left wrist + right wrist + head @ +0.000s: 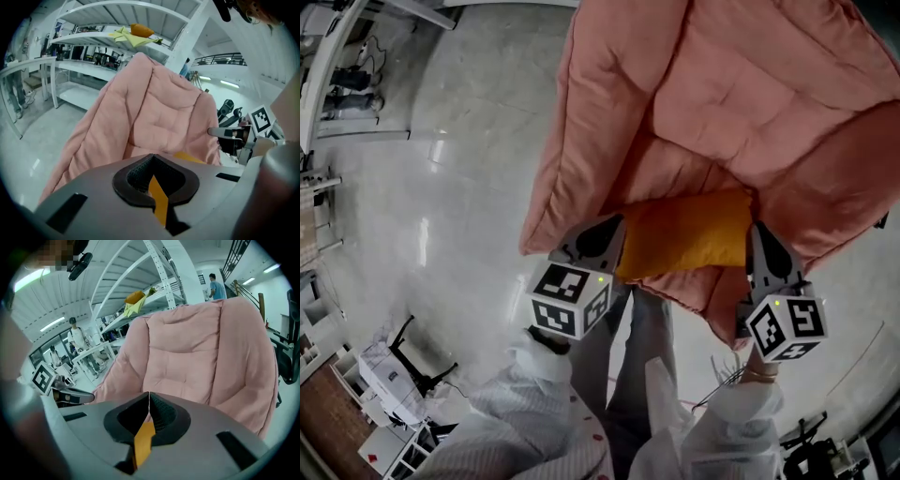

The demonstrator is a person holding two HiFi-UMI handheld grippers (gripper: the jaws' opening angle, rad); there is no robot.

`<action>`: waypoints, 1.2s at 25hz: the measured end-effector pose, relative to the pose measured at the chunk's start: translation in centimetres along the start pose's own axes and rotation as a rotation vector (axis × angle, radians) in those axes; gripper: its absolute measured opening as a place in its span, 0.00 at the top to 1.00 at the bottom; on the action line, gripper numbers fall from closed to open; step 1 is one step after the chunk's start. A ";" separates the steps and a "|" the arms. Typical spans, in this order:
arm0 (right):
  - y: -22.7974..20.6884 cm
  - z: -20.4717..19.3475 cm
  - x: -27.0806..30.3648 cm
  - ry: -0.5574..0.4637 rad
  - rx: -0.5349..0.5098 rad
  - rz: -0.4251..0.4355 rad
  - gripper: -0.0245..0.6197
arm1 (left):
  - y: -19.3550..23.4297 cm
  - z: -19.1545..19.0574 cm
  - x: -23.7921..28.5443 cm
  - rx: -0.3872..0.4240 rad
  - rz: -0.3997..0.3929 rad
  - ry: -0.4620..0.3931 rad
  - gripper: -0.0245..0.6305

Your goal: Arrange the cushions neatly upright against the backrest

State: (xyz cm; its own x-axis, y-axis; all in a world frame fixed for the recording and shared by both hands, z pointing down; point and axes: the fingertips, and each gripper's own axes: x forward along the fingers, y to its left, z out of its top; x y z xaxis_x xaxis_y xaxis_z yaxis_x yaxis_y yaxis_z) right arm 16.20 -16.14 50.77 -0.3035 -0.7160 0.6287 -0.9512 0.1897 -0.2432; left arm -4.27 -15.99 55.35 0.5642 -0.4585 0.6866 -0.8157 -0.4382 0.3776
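Note:
An orange cushion point(686, 232) hangs in front of the seat of a pink padded chair point(741, 103), held by its two ends. My left gripper point(609, 246) is shut on its left end, and my right gripper point(759, 251) on its right end. In the left gripper view, orange fabric point(158, 199) is pinched in the shut left gripper point(150, 163), with the pink chair point(159, 108) just beyond. In the right gripper view, the right gripper point(149, 398) clamps a fold of orange fabric point(143, 440) before the pink chair point(197, 357).
Pale glossy floor point(450, 187) spreads left of the chair. White boxes point(389, 380) and a black stand point(417, 361) sit at lower left. White metal shelving point(93, 37) holding orange and yellow items stands behind the chair. People point(75, 338) stand at tables far off.

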 end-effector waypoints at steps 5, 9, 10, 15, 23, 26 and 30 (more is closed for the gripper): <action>-1.4 -2.8 2.0 0.072 -0.032 0.006 0.94 | 1.1 -3.4 2.0 -0.037 0.019 0.063 0.95; -2.3 -4.5 3.1 0.123 -0.060 -0.007 0.94 | 1.3 -5.5 3.3 -0.036 0.023 0.107 0.95; -2.5 -4.9 3.3 0.132 -0.062 -0.010 0.94 | 1.4 -5.9 3.5 -0.040 0.025 0.115 0.95; -3.7 -6.8 5.1 0.182 -0.053 -0.019 0.94 | 2.2 -7.1 4.8 -0.040 0.026 0.152 0.95; -5.8 -8.9 5.8 0.229 -0.016 -0.032 0.94 | 3.3 -8.7 5.7 -0.091 0.054 0.170 0.94; -6.1 -9.1 5.9 0.236 -0.010 -0.044 0.93 | 3.5 -9.7 5.8 -0.124 0.042 0.191 0.83; -6.5 -9.8 5.7 0.283 0.004 -0.023 0.79 | 3.2 -10.9 5.8 -0.151 0.045 0.206 0.75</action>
State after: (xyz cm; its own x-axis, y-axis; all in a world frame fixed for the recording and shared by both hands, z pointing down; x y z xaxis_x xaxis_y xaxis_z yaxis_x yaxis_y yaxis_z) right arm 20.13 -14.90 63.21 -0.2858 -0.5040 0.8151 -0.9580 0.1723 -0.2294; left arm -5.07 -11.61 67.31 0.5019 -0.3011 0.8108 -0.8577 -0.2939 0.4218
